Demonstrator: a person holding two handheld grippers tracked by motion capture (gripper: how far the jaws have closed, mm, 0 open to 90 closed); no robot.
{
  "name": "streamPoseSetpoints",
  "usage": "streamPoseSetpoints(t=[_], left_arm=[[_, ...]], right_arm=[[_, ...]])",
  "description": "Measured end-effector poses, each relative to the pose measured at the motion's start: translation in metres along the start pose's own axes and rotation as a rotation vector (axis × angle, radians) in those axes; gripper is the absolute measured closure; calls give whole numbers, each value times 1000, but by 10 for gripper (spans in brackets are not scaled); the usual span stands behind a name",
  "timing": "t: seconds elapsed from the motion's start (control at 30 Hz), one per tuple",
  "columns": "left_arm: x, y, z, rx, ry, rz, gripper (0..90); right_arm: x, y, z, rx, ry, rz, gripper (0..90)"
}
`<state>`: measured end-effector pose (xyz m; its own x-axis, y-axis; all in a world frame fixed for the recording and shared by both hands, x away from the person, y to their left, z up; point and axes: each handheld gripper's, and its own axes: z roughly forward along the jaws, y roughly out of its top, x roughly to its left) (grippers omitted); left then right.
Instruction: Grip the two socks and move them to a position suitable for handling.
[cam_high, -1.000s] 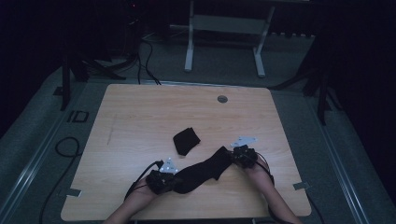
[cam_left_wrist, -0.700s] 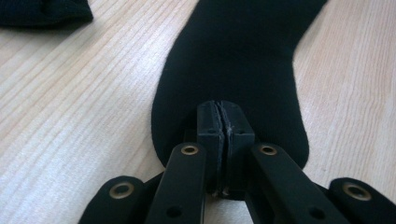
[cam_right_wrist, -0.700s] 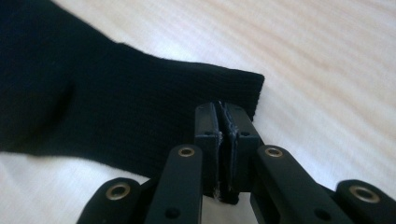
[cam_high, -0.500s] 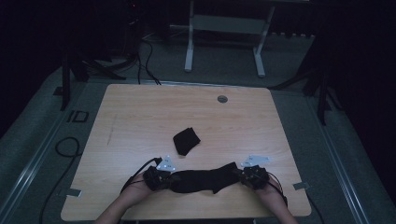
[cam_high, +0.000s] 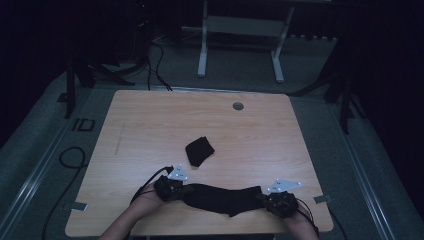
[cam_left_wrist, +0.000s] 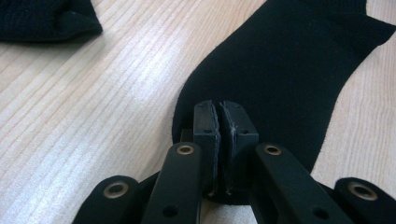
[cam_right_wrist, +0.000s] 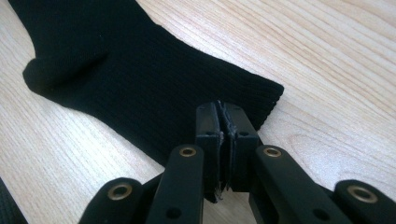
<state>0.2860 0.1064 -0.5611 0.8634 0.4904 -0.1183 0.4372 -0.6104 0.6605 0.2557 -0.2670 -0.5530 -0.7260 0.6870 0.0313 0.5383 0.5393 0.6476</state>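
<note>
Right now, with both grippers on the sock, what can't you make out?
- Sock ends: hidden by the closed jaws of the left gripper and right gripper.
- Folded black cloth: too dark and small in the high view to identify; cut off by the left gripper view's top edge.

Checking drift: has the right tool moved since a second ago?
Yes. The right tool slid toward the table's near right edge, away from the folded sock.
</note>
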Motion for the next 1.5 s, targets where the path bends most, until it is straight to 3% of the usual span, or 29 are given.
streamPoseSetpoints(t=[0.2, 0.43, 0.53, 0.6, 0.8, 0.97, 1.03, 1.1, 1.17, 1.23, 1.27, 1.3, 1.5], left_arm=[[-8, -4, -2, -1, -3, -1, 849], [-9, -6, -3, -5, -24, -22, 835], [-10, -6, -5, -16, -52, -27, 715], [-12, -5, -8, -24, -39, -25, 608], [-14, -10, -27, -102, 4, -38, 494], [-10, -26, -37, -170, 33, -102, 437], [-8, -29, -38, -173, 40, -117, 418], [-3, -37, -41, -190, 59, -157, 393], [-1, -40, -42, -201, 85, -172, 393], [0, -41, -43, -205, 93, -179, 392], [0, -41, -43, -212, 116, -185, 372], [1, -42, -43, -217, 132, -195, 372], [1, -45, -45, -228, 144, -213, 352]], right_arm=[[-2, 0, 1, -8, 16, 4, 839], [0, 2, 2, -2, 9, -14, 829], [-1, 11, -4, -39, 45, -11, 805], [-2, 21, -8, -72, 35, -23, 788], [-5, 68, -5, -135, -10, -91, 660], [0, 111, 16, -175, 23, -162, 557], [1, 121, 21, -180, 37, -166, 535], [5, 144, 36, -187, 67, -170, 484], [8, 163, 49, -186, 89, -159, 434], [10, 171, 57, -186, 87, -154, 428], [14, 190, 83, -169, 69, -155, 409], [14, 194, 92, -161, 69, -153, 403], [8, 207, 142, -67, 14, -100, 308]])
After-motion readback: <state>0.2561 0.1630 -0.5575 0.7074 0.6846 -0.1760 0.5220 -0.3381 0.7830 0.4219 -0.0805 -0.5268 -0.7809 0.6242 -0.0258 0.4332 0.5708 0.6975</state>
